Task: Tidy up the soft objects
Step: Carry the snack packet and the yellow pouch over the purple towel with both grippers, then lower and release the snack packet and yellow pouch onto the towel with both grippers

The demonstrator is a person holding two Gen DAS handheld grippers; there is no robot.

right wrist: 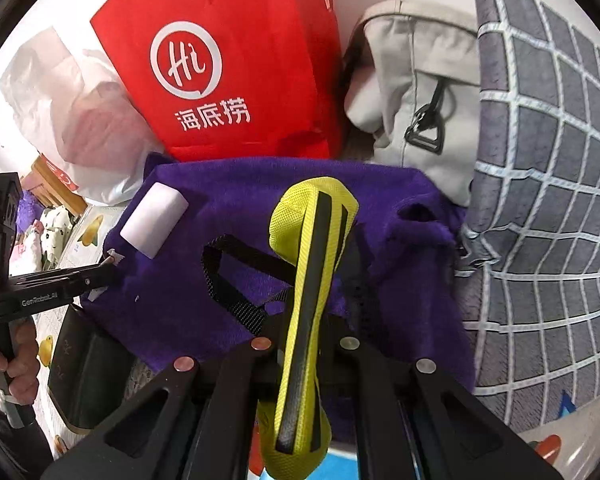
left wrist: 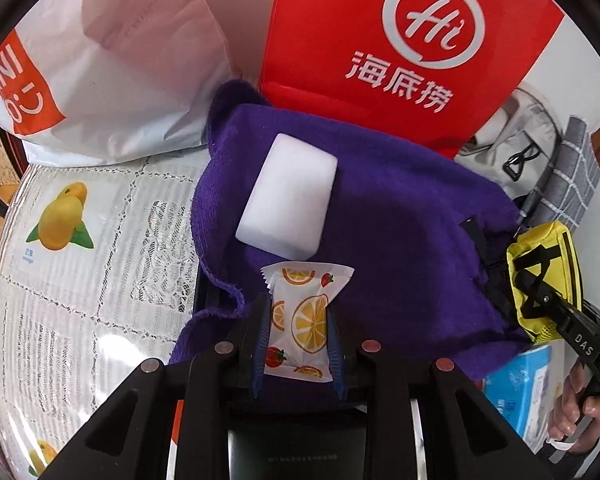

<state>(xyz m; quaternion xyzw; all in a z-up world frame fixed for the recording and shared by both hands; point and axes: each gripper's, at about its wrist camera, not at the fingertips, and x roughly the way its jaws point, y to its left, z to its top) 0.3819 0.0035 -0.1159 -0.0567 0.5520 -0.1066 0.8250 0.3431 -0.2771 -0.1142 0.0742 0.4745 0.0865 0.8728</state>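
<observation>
While both tongs hang over one purple towel, counting left to right: one white plastic bag, one white sponge block lying on the towel, one red paper bag, one grey bag. Left gripper is clenched on one fruit-print wipe packet; right gripper is clamped on one yellow pouch, above the towel's right side.
</observation>
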